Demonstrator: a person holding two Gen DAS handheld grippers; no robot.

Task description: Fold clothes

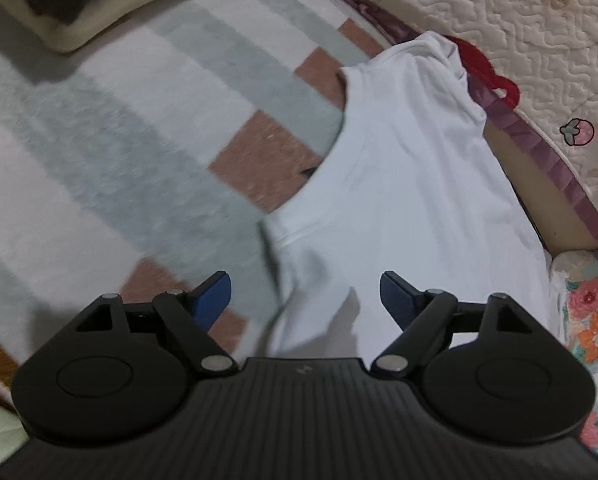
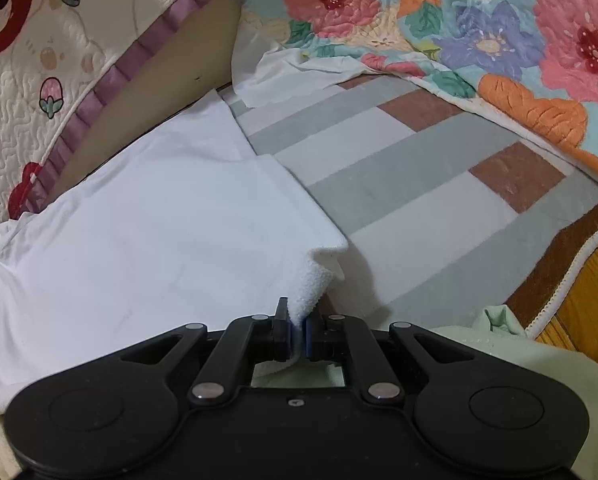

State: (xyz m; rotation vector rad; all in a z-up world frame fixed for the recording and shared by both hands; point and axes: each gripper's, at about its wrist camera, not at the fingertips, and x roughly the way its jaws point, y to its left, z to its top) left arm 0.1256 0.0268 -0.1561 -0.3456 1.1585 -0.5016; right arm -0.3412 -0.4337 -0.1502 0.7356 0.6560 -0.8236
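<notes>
Nearest the right wrist camera, the right gripper [image 2: 297, 334] has its fingers pressed nearly together on a bunched corner of the white T-shirt [image 2: 139, 232], with cloth showing between the blue pads. The shirt lies mostly flat on the checked blanket [image 2: 419, 200], its far side close to the cartoon-print quilt [image 2: 27, 92], and a floral quilt [image 2: 499, 40] is heaped beyond.

In the left wrist view, the left gripper [image 1: 305, 296] hangs over the shirt's near part with its fingers spread and nothing between them; the collar edge [image 1: 331, 160] lies ahead of it.

The main risk, as I judge it, is an uneven fold. Only one corner is pinched, so pulling it now would drag the whole shirt across the blanket or twist it, instead of turning it over cleanly. The pinch is also on a small gather of fabric, which could slip out under tension. If the left fingers close too far in from the edge, they may also grab the layer below, or the blanket.
</notes>
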